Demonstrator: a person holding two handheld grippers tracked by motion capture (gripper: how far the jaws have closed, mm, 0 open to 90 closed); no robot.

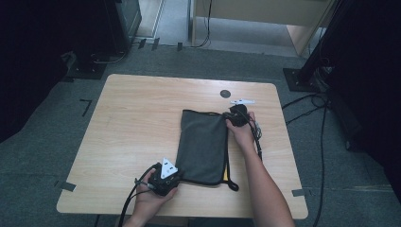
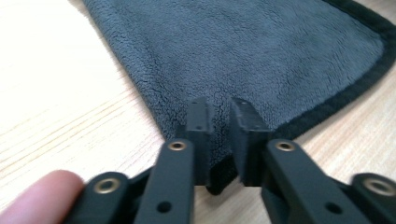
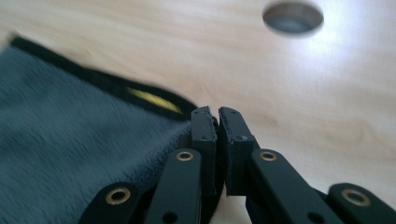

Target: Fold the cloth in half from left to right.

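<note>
A grey towel (image 1: 202, 144) lies folded on the wooden table (image 1: 137, 127), well short of the cable hole (image 1: 225, 93). The left gripper (image 2: 220, 114) pinches its near corner, the right gripper (image 3: 217, 122) its far corner nearest the hole, probably for lifting or another fold.

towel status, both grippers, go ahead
Left gripper pinching the grey towel at its near left corner. Right gripper shut on its far right corner. Towel flat on the table. Nothing in the way.
</note>
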